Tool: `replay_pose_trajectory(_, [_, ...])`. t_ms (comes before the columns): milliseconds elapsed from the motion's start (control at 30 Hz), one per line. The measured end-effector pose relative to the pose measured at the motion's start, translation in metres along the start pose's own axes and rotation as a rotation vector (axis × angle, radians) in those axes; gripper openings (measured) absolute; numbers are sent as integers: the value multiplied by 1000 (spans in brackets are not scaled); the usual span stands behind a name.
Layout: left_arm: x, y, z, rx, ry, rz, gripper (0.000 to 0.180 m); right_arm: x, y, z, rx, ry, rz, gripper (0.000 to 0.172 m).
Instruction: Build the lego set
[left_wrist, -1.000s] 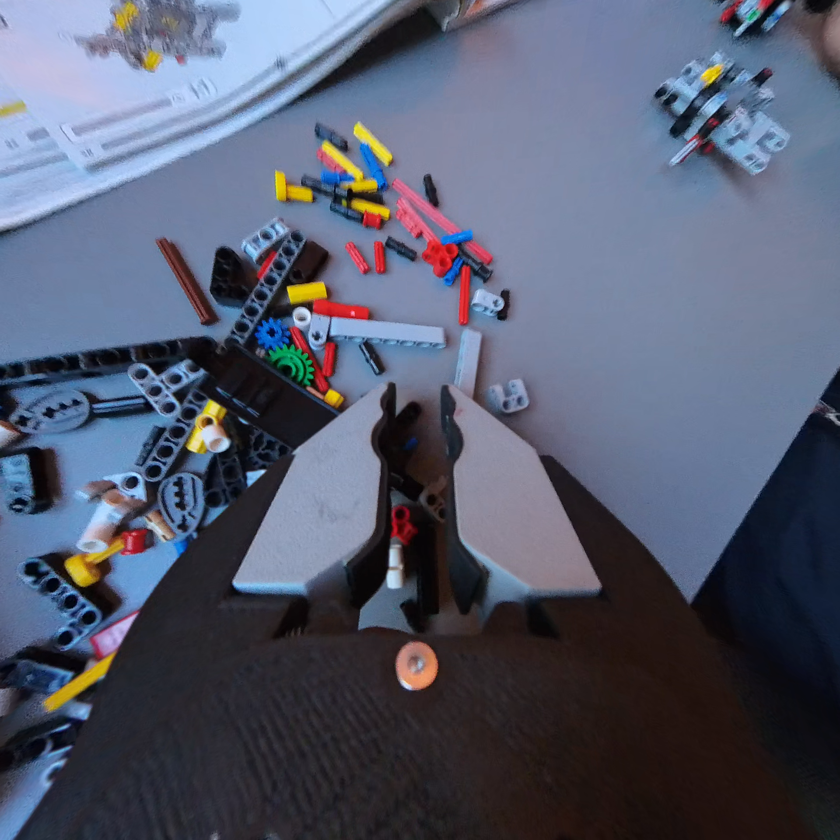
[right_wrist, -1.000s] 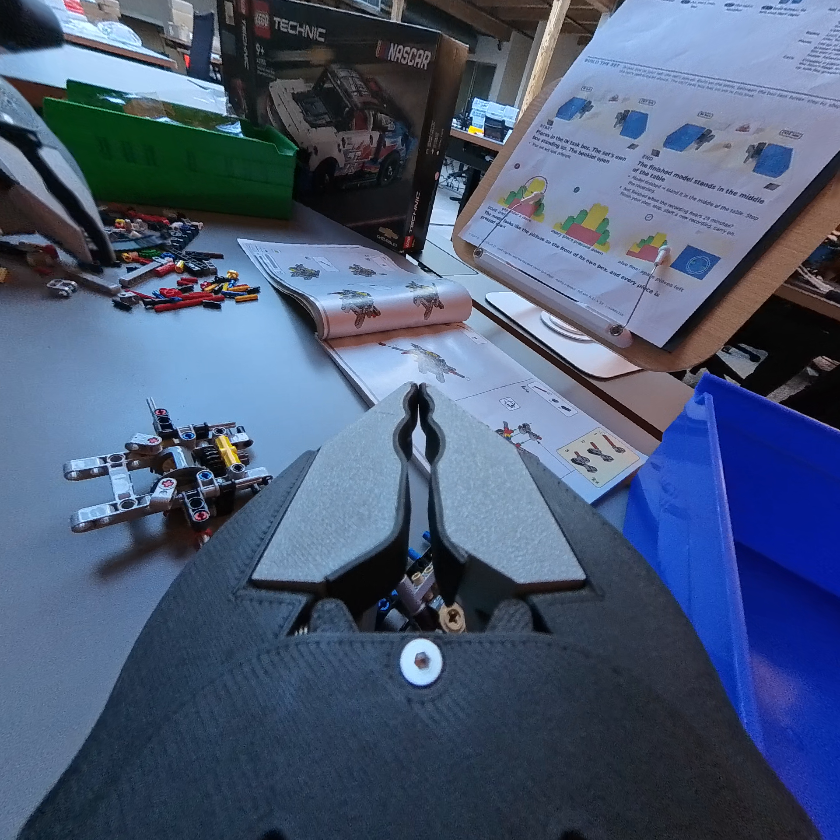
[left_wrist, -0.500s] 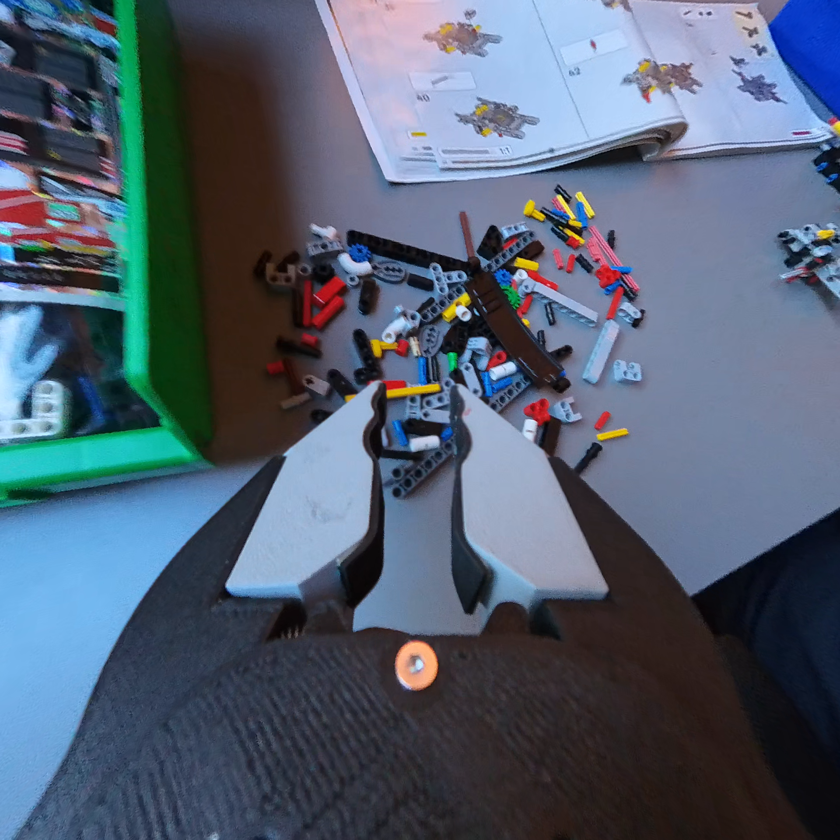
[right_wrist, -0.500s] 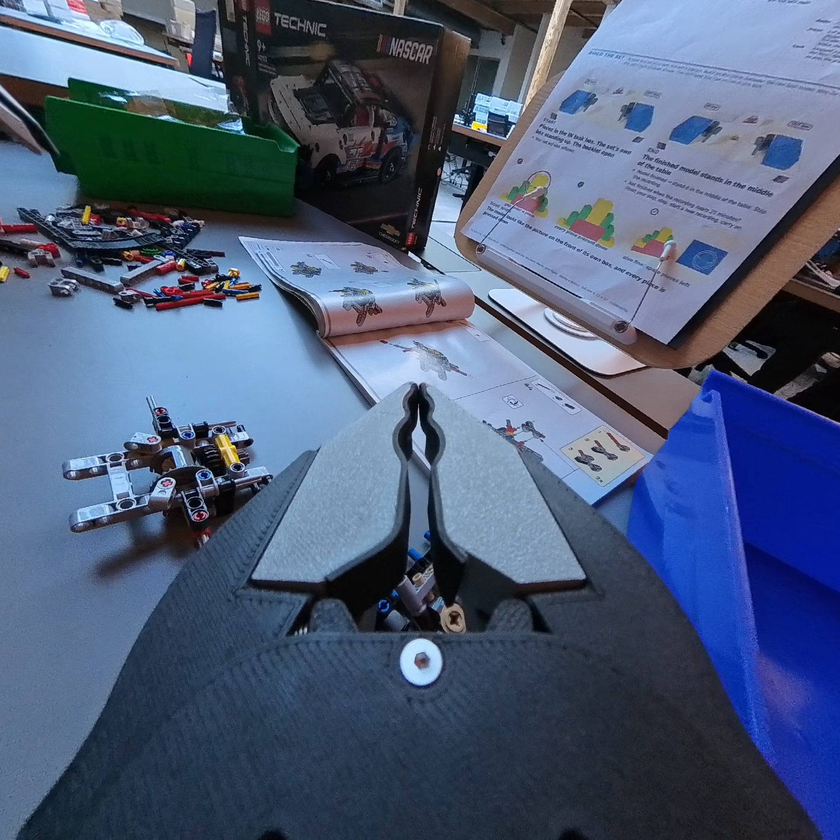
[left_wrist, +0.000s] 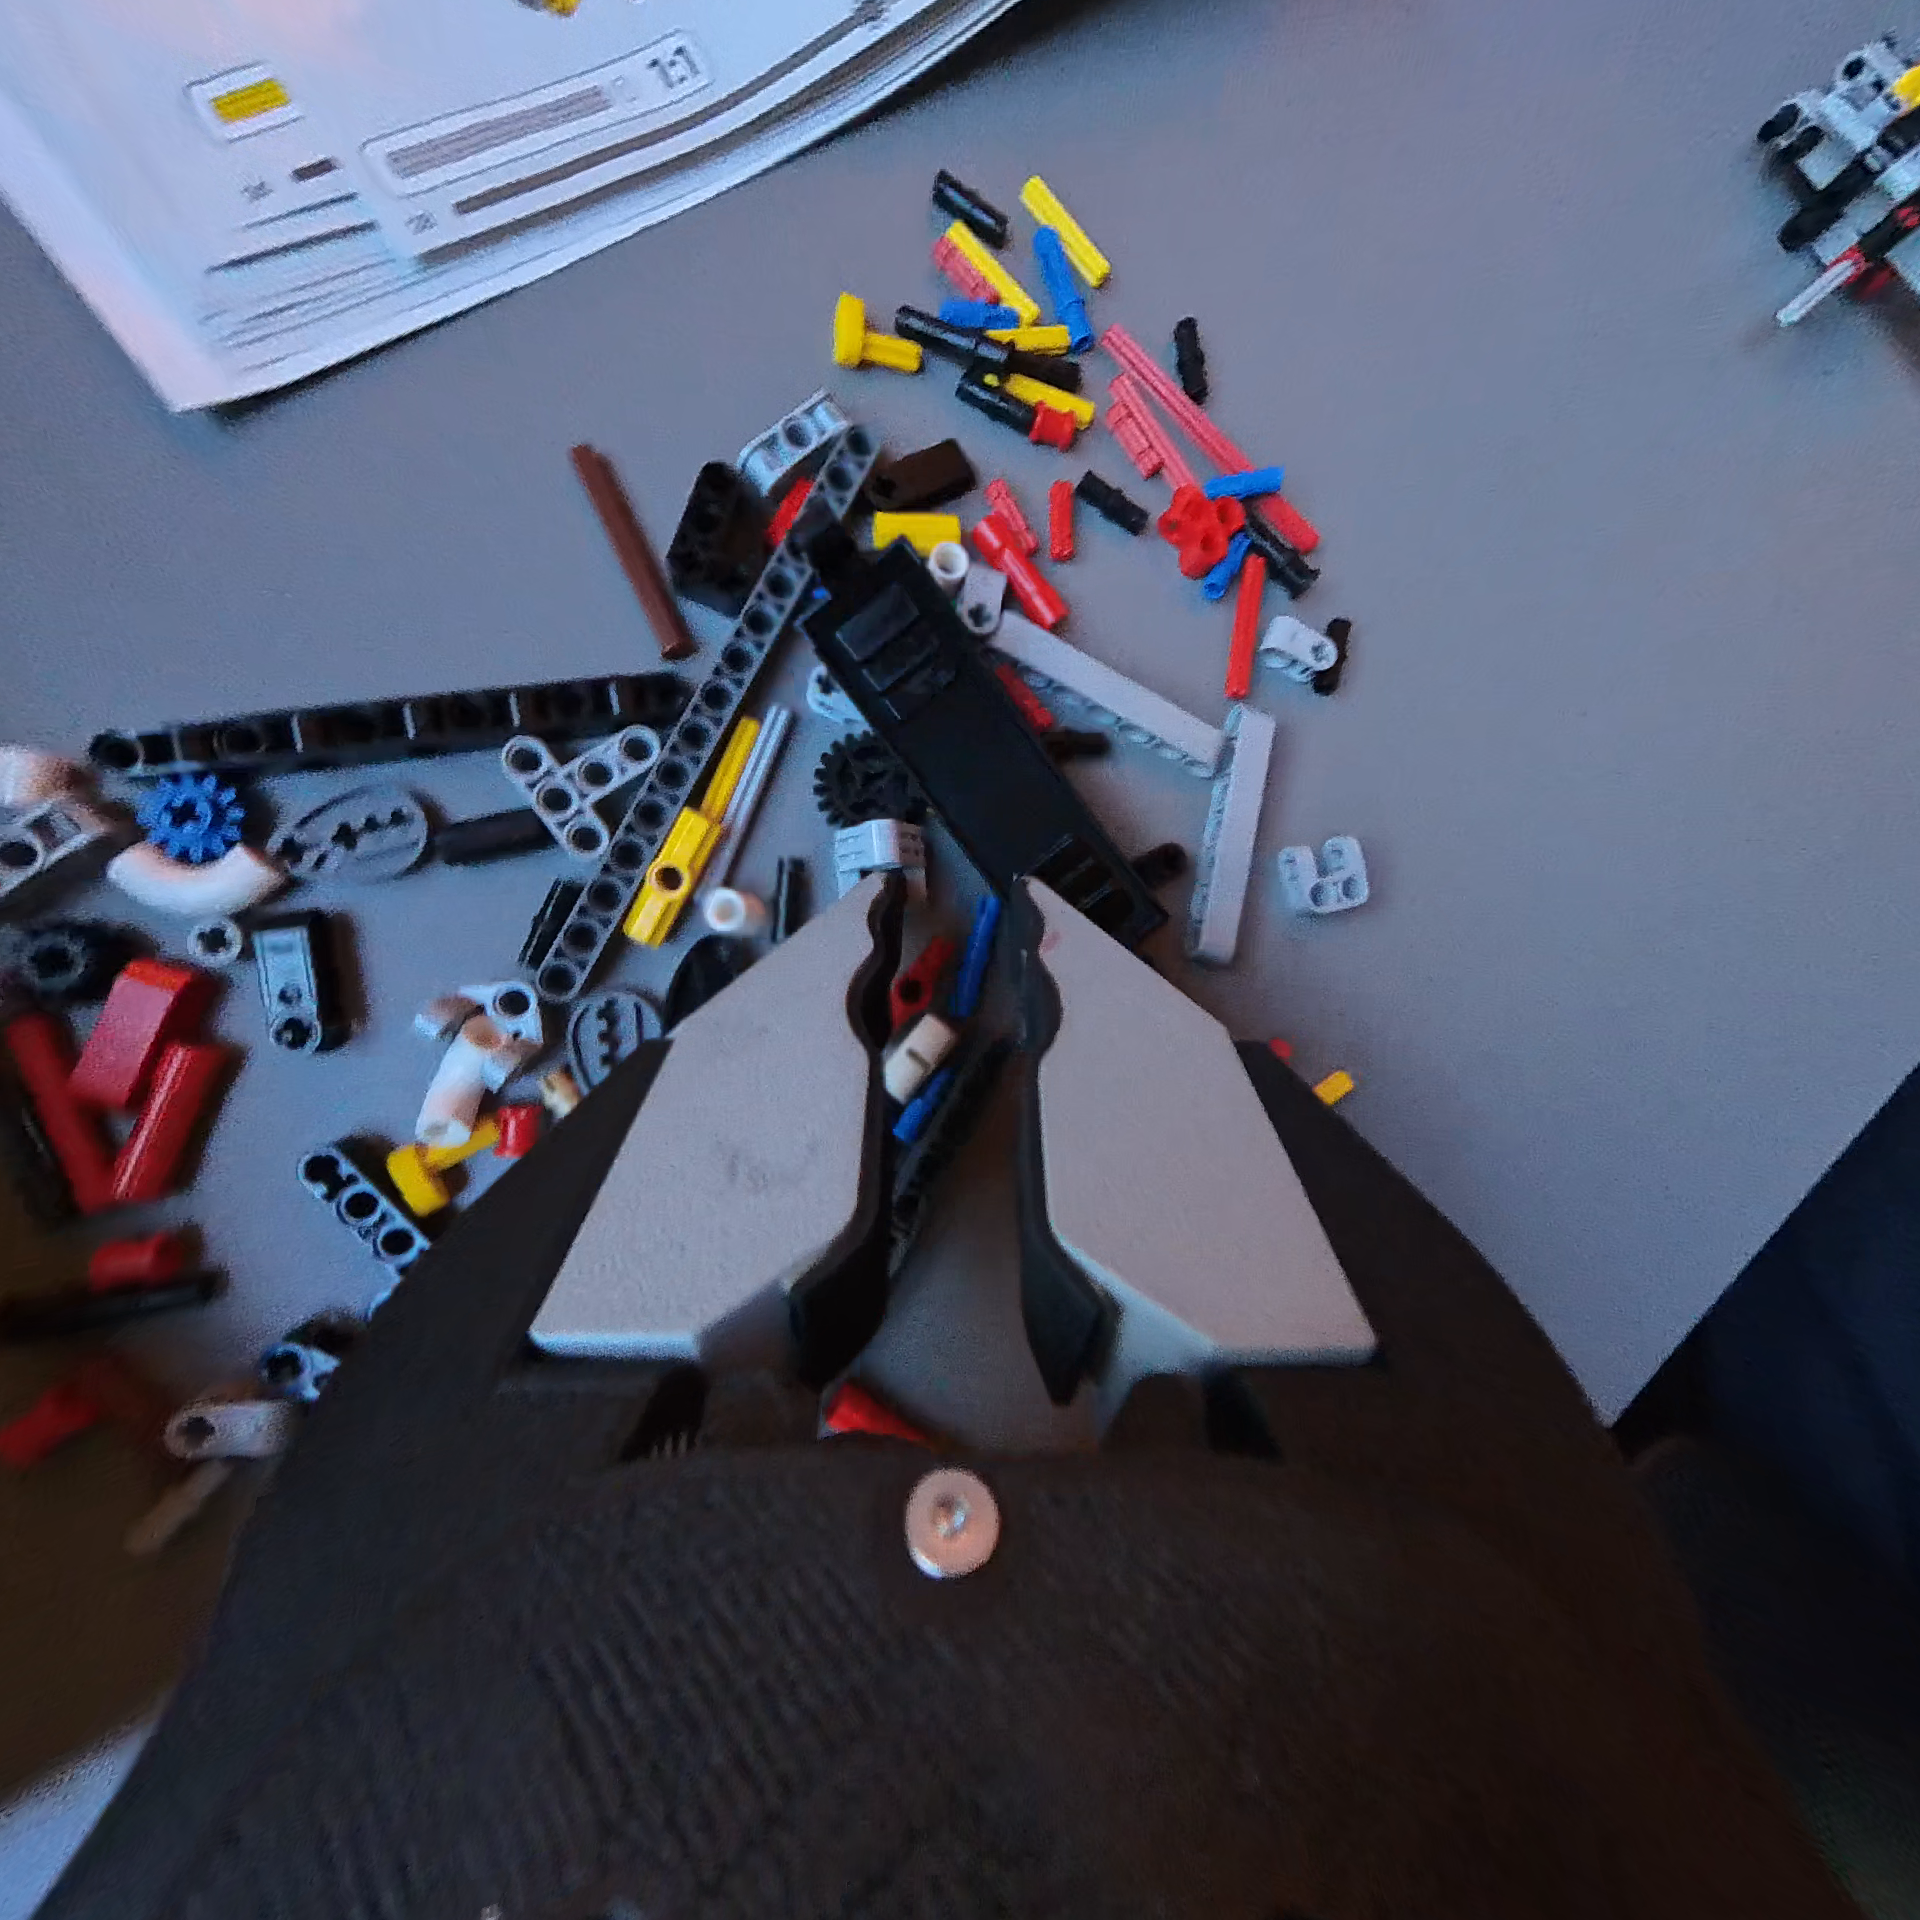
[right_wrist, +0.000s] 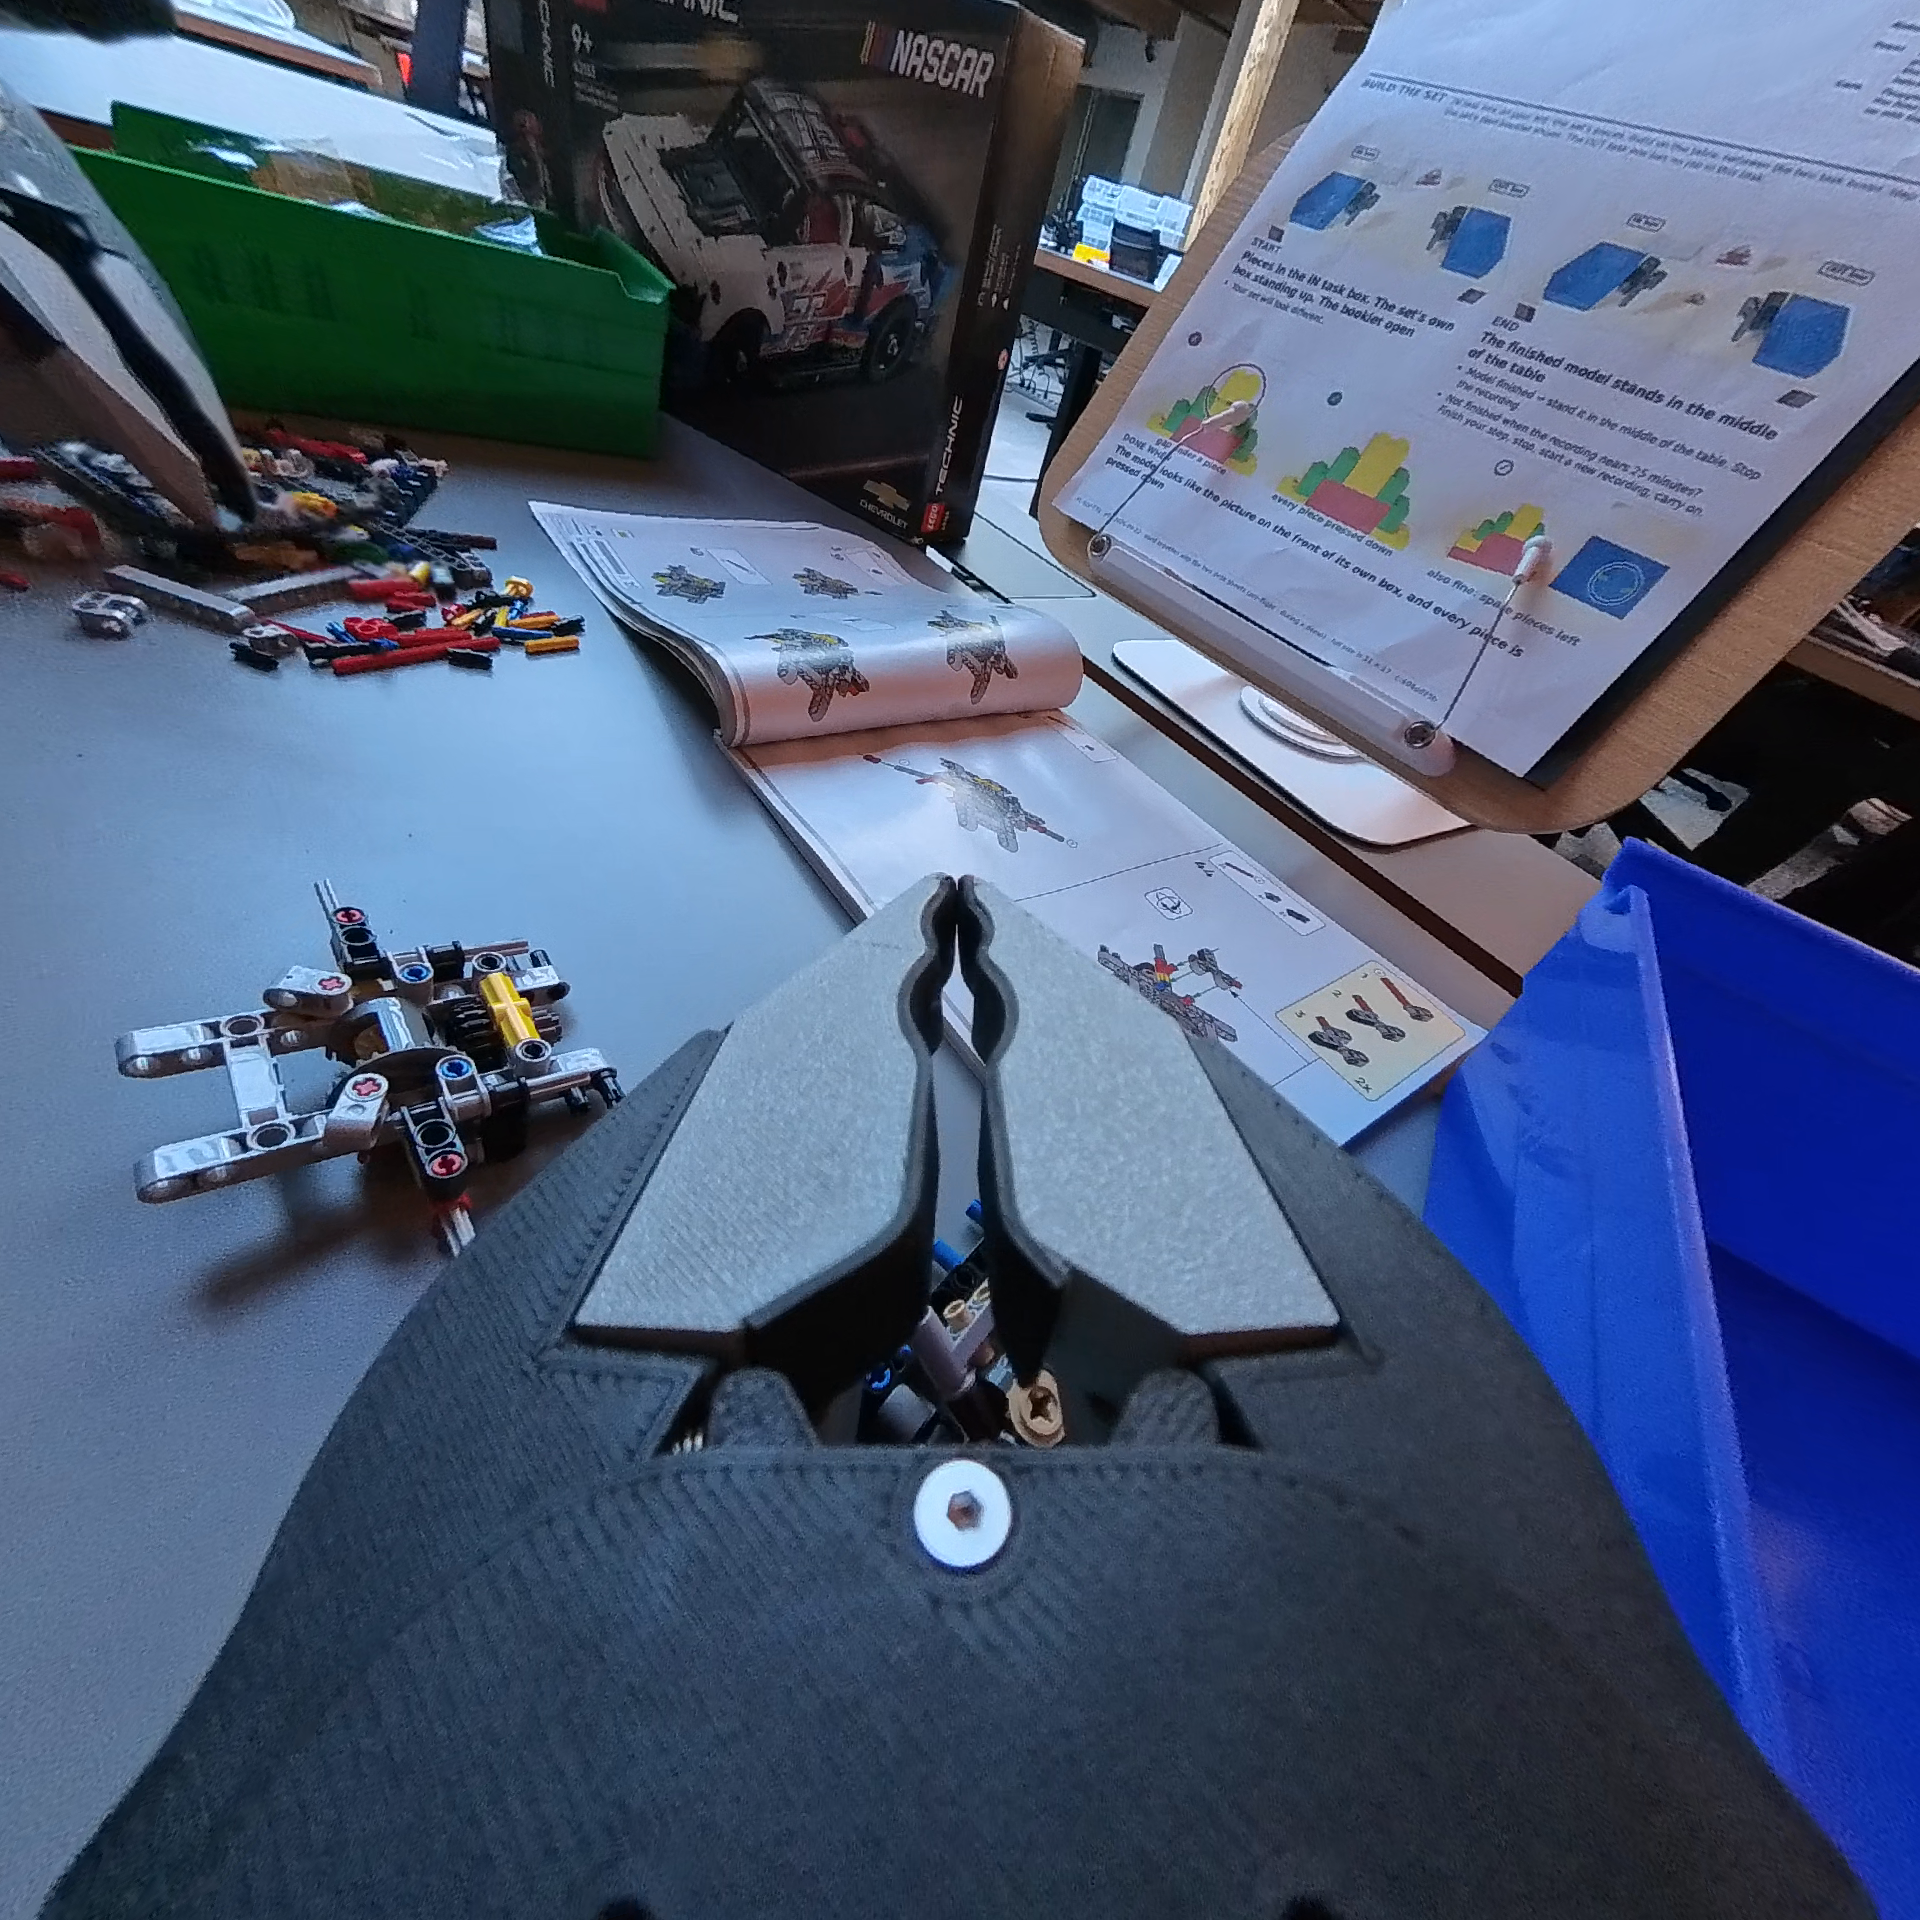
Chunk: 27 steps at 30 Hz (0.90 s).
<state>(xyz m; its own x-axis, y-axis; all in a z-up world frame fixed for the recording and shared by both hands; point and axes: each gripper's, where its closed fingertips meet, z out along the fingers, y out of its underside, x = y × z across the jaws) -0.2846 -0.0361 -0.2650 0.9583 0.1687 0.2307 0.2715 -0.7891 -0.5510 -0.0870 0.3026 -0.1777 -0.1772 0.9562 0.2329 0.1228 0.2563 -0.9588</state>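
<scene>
My left gripper (left_wrist: 954, 904) is low over a pile of small toy building pieces on the grey table (left_wrist: 1558, 623). Its jaws stand apart. A red connector (left_wrist: 920, 982), a blue pin (left_wrist: 977, 951) and a white pin (left_wrist: 916, 1055) lie between the fingers, and I see no pad pressing on them. Its right fingertip (left_wrist: 1023, 914) is at the end of a long black panel (left_wrist: 956, 727). In the right wrist view the left gripper (right_wrist: 223, 499) touches down into the pile. My right gripper (right_wrist: 956, 888) is shut, tips touching each other, above an open instruction booklet (right_wrist: 883, 665).
A partly built grey and black assembly (right_wrist: 364, 1049) lies left of my right gripper. A green bin (right_wrist: 395, 312) and a set box (right_wrist: 790, 239) stand at the back. A blue bin (right_wrist: 1714, 1195) is at the right. A sheet on a wooden stand (right_wrist: 1558, 364) is behind the booklet. Tip to tip, the grippers are about 40 cm apart.
Half a second ago my left gripper was raised and back from the pile with jaws wider. Now it is down in the pile again with jaws narrower. My right gripper has not moved.
</scene>
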Motion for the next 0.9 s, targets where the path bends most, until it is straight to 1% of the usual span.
replay_pose_trajectory(67, [2, -5, -2, -6, -7, 40, 18, 0, 0, 0, 1, -4, 3, 0])
replay_pose_trajectory(167, [-3, -8, -14, 0, -43, 63, 15, -1, -1, -1, 8, -11, 7, 0])
replay_pose_trajectory(267, [-12, 0, -25, -35, -81, 79, 12, -1, -2, -1, 15, -21, 14, 0])
replay_pose_trajectory(400, [-21, 10, -29, -87, -141, 113, 11, -2, -2, -1, 17, -34, 25, 0])
replay_pose_trajectory(433, [-20, 11, -28, -87, -135, 113, 12, -2, -2, -1, 17, -36, 27, 0])
replay_pose_trajectory(600, [-4, 2, -14, -33, -55, 83, 16, -2, -1, -1, 15, -38, 33, 0])
replay_pose_trajectory(700, [14, 4, 0, -46, 7, 104, 17, -2, -1, -1, 12, -38, 30, 0])
replay_pose_trajectory(733, [24, 3, 2, -31, 46, 114, 17, -2, -1, -1, 11, -37, 29, 0])
replay_pose_trajectory(767, [32, 3, 2, -17, 85, 125, 16, -2, 0, -1, 9, -38, 29, 0])
replay_pose_trajectory(800, [33, 2, -2, 6, 86, 127, 14, -2, 0, -1, 7, -38, 30, 0])
replay_pose_trajectory(900, [12, 1, -33, 113, -6, 68, 13, -2, 1, -2, 5, -35, 33, 0])
